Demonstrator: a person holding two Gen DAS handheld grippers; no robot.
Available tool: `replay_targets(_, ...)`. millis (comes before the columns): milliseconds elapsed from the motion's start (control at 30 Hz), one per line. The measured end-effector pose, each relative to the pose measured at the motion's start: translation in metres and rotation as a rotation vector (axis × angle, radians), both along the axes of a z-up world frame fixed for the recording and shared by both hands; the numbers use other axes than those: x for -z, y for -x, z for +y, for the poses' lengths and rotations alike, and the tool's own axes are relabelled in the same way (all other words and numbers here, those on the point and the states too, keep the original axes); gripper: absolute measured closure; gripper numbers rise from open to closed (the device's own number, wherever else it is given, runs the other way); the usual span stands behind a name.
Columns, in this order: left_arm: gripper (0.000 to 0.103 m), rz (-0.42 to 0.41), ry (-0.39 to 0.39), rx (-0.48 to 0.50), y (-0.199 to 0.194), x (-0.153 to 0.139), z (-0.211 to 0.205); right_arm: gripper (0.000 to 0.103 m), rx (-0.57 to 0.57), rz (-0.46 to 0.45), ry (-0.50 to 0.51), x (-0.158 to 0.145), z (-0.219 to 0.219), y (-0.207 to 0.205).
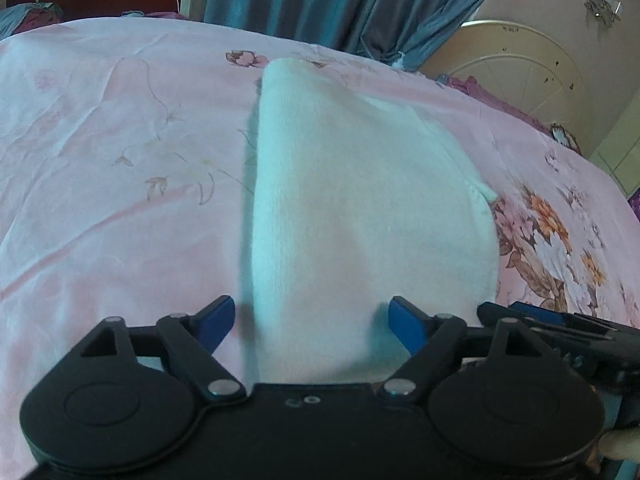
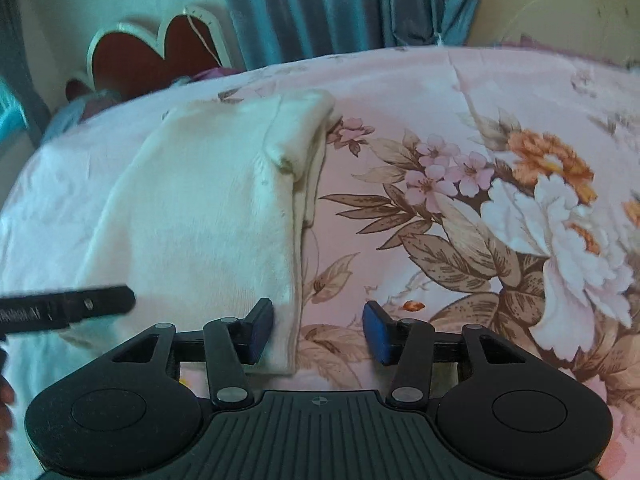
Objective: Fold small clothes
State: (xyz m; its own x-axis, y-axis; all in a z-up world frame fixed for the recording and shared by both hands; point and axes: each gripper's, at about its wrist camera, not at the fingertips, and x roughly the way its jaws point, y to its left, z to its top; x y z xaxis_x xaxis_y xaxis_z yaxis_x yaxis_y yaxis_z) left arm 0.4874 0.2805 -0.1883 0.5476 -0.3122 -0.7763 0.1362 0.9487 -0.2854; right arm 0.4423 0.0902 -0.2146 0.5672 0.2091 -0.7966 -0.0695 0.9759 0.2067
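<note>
Left wrist view shows the left claw [image 1: 311,320] spread wide, its blue pads on either side of the near end of a white folded garment [image 1: 360,208] and gripping nothing. The garment lies on a pink floral bedsheet [image 1: 120,160], running lengthwise away from the camera, with a small tab sticking out at its right edge. A faint round mark on the claw's black body is too small to read. At the right edge, part of the right claw [image 1: 560,324] pokes in, mostly cut off by the frame.

Right wrist view has the right claw [image 2: 319,332] open at a moderate width and empty; its left pad [image 2: 260,330] sits over the garment's [image 2: 200,208] near right corner, the right pad over bare sheet [image 2: 400,100]. The garment's right side shows stacked layers, with a folded flap near the far end. A black bar of the left claw [image 2: 80,306] enters from the left, blurred, with pale lettering I cannot read. A small crosshair mark sits on the ribbed body.

Beyond the bed stand a blue curtain [image 2: 340,4] and a red heart-shaped headboard [image 2: 160,56]. Right of the garment, the sheet's large flower print [image 2: 540,220] lies open; left of it, plain pink sheet stretches to the bed's edge.
</note>
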Motion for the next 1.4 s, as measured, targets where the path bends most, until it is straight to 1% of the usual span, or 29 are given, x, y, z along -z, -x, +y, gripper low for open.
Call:
replay_targets(167,0.006,0.069,-0.075,0.0,-0.007,-0.001,-0.011,0.054,0.01,0.009,0.007,0.003,-0.002,0.002)
replay_targets(233,0.004,0.079,-0.117,0.005,-0.009,0.001,-0.015,0.054,0.01,0.013,0.004,0.003,-0.003,0.001)
replay_targets(300,0.0,0.072,-0.155,-0.01,-0.008,0.0,-0.019,0.054,0.007,0.015,0.008,0.002,-0.003,0.001)
replay_targets(367,0.0,0.081,-0.172,-0.031,-0.008,-0.001,-0.022,0.053,0.004,0.017,0.004,0.002,-0.003,0.0)
replay_targets(400,0.0,0.087,-0.168,-0.044,-0.009,-0.001,-0.022,0.053,0.002,0.016,0.002,0.002,-0.004,0.0)
replay_targets(500,0.0,0.107,-0.123,-0.102,-0.01,0.002,-0.018,0.052,-0.007,0.009,-0.004,0.003,-0.005,0.001)
replay_targets(633,0.001,0.067,-0.138,-0.151,0.001,0.0,-0.021,0.051,0.002,0.008,-0.033,-0.005,-0.013,0.005)
replay_targets(700,0.003,0.055,-0.121,-0.167,0.009,-0.003,-0.018,0.051,0.014,-0.01,-0.054,-0.016,-0.018,0.016)
replay_targets(767,0.003,0.044,-0.057,-0.15,0.015,-0.006,-0.012,0.051,0.012,-0.026,-0.069,-0.026,-0.023,0.033)
replay_targets(800,0.003,0.028,0.003,-0.164,0.024,-0.007,-0.006,0.051,0.009,-0.028,-0.08,-0.03,-0.026,0.04)
replay_targets(833,0.002,0.013,0.025,-0.193,0.032,-0.01,-0.002,0.051,0.001,-0.032,-0.091,-0.035,-0.027,0.049)
replay_targets(867,0.003,-0.007,-0.002,-0.214,0.039,-0.015,-0.002,0.051,-0.01,-0.037,-0.094,-0.041,-0.029,0.061)
replay_targets(967,0.001,-0.139,-0.285,-0.235,0.072,-0.04,-0.02,0.051,-0.027,-0.065,-0.105,-0.059,-0.034,0.095)
replay_targets(1000,0.001,-0.163,-0.351,-0.227,0.082,-0.048,-0.025,0.05,-0.032,-0.071,-0.115,-0.064,-0.035,0.106)
replay_targets(1033,0.001,-0.162,-0.393,-0.209,0.093,-0.056,-0.03,0.05,-0.039,-0.077,-0.122,-0.069,-0.035,0.117)
replay_targets(1067,0.001,-0.152,-0.407,-0.2,0.102,-0.063,-0.033,0.05,-0.048,-0.086,-0.122,-0.075,-0.036,0.13)
replay_targets(1100,0.001,-0.145,-0.407,-0.192,0.113,-0.07,-0.035,0.05,-0.056,-0.095,-0.121,-0.08,-0.037,0.141)
replay_targets(1167,0.001,-0.15,-0.369,-0.172,0.138,-0.085,-0.038,0.05,-0.084,-0.118,-0.109,-0.093,-0.037,0.164)
replay_targets(1333,0.001,-0.162,-0.203,-0.139,0.191,-0.122,-0.036,0.05,-0.132,-0.193,-0.092,-0.129,-0.038,0.216)
replay_targets(1400,0.001,-0.189,-0.191,-0.145,0.212,-0.136,-0.036,0.049,-0.142,-0.226,-0.084,-0.143,-0.039,0.235)
